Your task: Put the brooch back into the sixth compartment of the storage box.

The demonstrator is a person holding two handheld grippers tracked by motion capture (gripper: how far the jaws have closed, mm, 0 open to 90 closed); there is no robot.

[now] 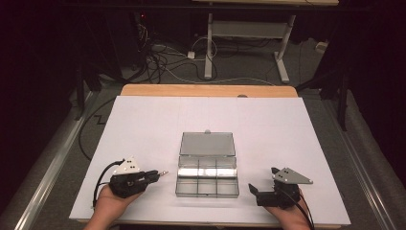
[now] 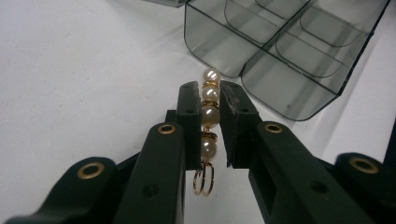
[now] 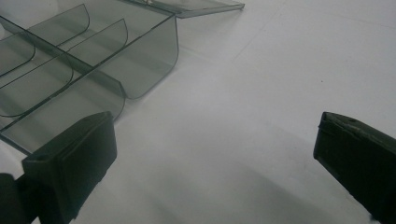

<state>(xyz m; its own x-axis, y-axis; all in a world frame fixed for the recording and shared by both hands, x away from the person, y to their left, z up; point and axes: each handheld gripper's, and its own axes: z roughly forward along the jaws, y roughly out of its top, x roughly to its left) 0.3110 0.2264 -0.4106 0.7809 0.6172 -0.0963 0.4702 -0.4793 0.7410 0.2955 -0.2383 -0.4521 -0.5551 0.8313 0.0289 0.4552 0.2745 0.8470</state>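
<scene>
Left of the open box, the left gripper pinches a pearl string, its gold rings partly hidden between the jaws. Right of the box, the right gripper gapes wide, holding nothing.

- A compartment box lies on the worktop, near the middle and toward the person's edge.
- Its lid lies folded back flat on the worktop, behind the compartments.
- The left tongs rest to the left of the box, near it but apart, pointing toward it.
- A string of pearls sits between the jaws of the left tongs, its end ring toward the hand and its far pearl past the jaw tips.
- The right tongs rest to the right of the box, just beside its near right corner, jaws spread wide over bare worktop.
- Behind the worktop stands another table's frame on the floor.
</scene>
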